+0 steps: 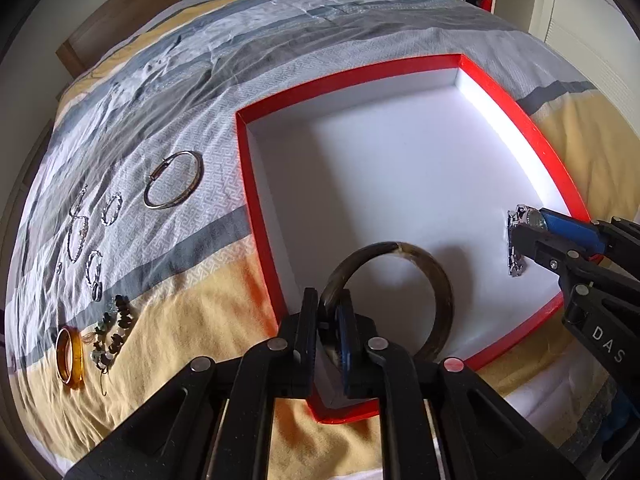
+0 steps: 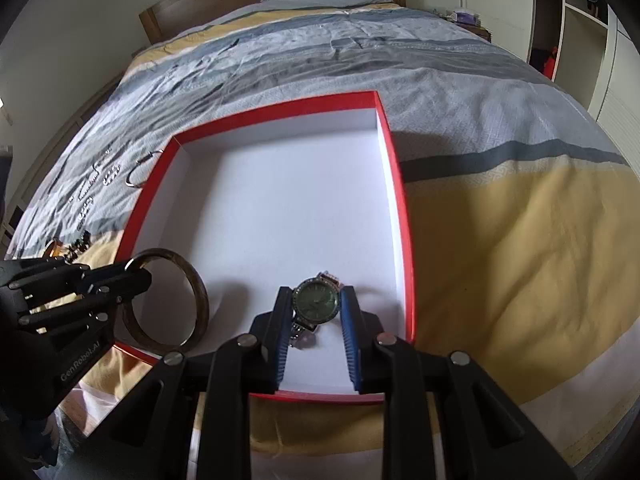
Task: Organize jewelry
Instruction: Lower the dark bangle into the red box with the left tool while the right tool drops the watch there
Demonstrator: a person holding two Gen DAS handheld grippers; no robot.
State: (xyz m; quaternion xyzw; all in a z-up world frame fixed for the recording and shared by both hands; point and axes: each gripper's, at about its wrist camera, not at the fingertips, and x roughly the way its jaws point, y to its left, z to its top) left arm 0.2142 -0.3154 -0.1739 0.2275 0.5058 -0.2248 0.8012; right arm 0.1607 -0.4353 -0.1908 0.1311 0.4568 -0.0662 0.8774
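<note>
Left hand-held gripper point(image 1: 329, 322) clamped on dark brown horn-like bangle point(image 1: 434, 280), inside red-rimmed white box point(image 1: 256, 216) near its front-left corner. Right hand-held gripper point(image 2: 316, 306) closed on green-dial silver watch point(image 2: 317, 303), box front-right. Lower both flat, release gently w/o sliding

Left gripper point(image 1: 327, 312): black plastic linkage arms, round silver pivot screws, one pinkish screw, blue ribbed pad; white "GenRobot.AI" lettering. Right gripper point(image 2: 316, 306): the same black arms, silver screws, blue ribbed pads point(image 2: 350, 336); letters "DAS".
</note>
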